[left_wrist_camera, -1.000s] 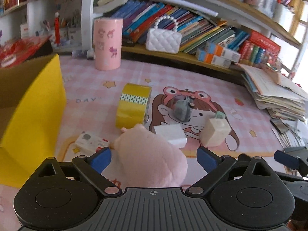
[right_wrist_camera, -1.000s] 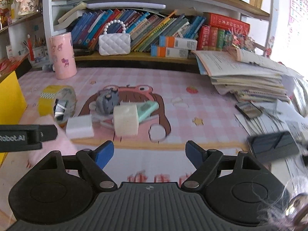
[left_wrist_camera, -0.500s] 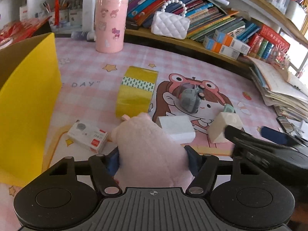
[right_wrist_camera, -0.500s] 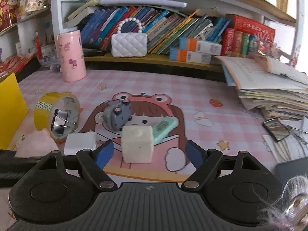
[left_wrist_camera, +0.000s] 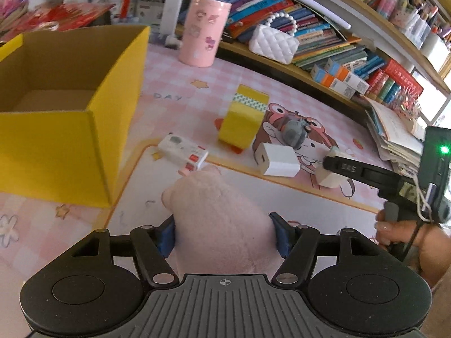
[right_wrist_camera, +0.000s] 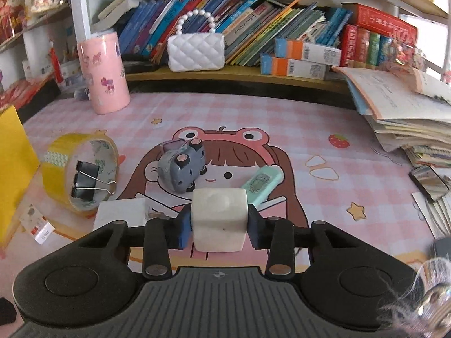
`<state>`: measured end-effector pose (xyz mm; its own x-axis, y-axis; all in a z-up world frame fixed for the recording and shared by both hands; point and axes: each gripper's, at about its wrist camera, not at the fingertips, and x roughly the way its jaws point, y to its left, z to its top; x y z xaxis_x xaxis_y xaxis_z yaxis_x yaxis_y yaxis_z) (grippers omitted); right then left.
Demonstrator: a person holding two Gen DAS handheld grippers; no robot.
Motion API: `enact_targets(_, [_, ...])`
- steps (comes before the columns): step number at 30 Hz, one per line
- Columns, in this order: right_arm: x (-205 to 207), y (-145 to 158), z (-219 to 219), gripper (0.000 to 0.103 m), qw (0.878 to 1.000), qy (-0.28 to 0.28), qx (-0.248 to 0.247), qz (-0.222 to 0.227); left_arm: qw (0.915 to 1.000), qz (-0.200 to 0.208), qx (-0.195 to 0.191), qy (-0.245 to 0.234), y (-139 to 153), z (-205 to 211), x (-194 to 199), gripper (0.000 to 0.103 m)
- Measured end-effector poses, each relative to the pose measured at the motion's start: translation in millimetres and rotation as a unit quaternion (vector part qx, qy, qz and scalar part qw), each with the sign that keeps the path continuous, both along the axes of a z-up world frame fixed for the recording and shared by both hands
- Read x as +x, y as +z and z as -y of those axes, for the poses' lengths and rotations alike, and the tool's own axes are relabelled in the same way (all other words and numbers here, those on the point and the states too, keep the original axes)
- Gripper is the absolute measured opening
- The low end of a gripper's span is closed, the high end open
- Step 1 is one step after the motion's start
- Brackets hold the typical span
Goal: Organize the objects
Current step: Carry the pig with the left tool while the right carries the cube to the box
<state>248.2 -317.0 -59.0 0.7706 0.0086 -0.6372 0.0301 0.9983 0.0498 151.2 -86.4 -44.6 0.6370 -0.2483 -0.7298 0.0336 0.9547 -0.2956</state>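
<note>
Currently, left gripper point(left_wrist_camera: 224, 235): fingers clenched on the pink plush toy point(left_wrist_camera: 217, 217), one blue pad at each flank, near the open yellow box point(left_wrist_camera: 70, 140).
Right gripper point(right_wrist_camera: 218, 226): fingers clamped on the white cube point(right_wrist_camera: 218, 221), pads pressed to both its sides.
Surface point(right_wrist_camera: 282, 124): pink checked mat with a cartoon girl.
Yellow tape roll point(right_wrist_camera: 80, 173): standing on edge, a black binder clip point(right_wrist_camera: 84, 180) inside its core.
Grey toy car point(right_wrist_camera: 181, 167): tipped over, just behind the cube.
Mint tube point(right_wrist_camera: 262, 183): lying beside the cube.
White charger block point(left_wrist_camera: 277, 159): right of the tape roll.
</note>
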Motion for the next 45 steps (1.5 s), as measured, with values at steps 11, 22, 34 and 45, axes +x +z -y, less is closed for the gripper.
enact_targets(11, [-85, 29, -32, 0.035, 0.999, -0.012, 0.040, -0.011, 0.9996, 0.026, -0.014, 0.003, 8, -32, -36, 0.067])
enact_targets(22, [-151, 32, -111, 0.035, 0.998, 0.055, 0.025, -0.027, 0.9992, 0.031, -0.024, 0.008, 7, -84, -76, 0.067])
enact_targets(34, [-196, 38, -202, 0.035, 0.993, 0.119, 0.012, -0.022, 0.9974, 0.040, -0.029, 0.053, 15, -165, -127, 0.067])
enact_targets(45, [-228, 38, -258, 0.035, 0.989, 0.149, 0.008, -0.018, 0.9957, 0.047, -0.029, 0.075, 18, -215, -162, 0.067])
